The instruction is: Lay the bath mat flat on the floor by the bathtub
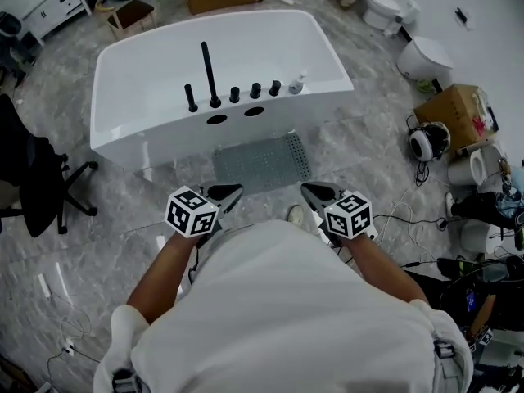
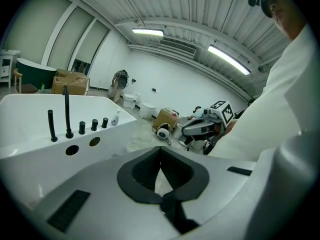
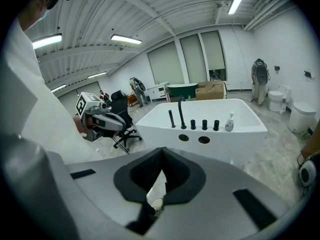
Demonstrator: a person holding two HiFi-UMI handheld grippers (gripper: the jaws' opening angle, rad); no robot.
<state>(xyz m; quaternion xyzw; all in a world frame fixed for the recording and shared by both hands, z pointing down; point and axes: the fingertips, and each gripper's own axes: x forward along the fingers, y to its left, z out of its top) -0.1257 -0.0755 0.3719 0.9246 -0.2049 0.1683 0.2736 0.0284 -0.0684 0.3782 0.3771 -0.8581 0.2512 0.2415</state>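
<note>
The grey bath mat (image 1: 263, 162) lies spread flat on the marble floor, right against the near side of the white bathtub (image 1: 155, 133). Both grippers hover close to my body, a little short of the mat's near edge. My left gripper (image 1: 228, 194) is shut, its tips meeting with nothing between them (image 2: 160, 150). My right gripper (image 1: 316, 192) is likewise shut and holds nothing (image 3: 161, 153). Each gripper shows in the other's view: the right gripper (image 2: 200, 127) and the left gripper (image 3: 107, 120).
Black taps (image 1: 210, 75) and a soap bottle (image 1: 296, 83) stand on the tub's rim. A black office chair (image 1: 34, 188) is at the left. Cardboard boxes (image 1: 459, 116), toilets (image 1: 390, 8), headphones (image 1: 427, 142) and cables crowd the right side.
</note>
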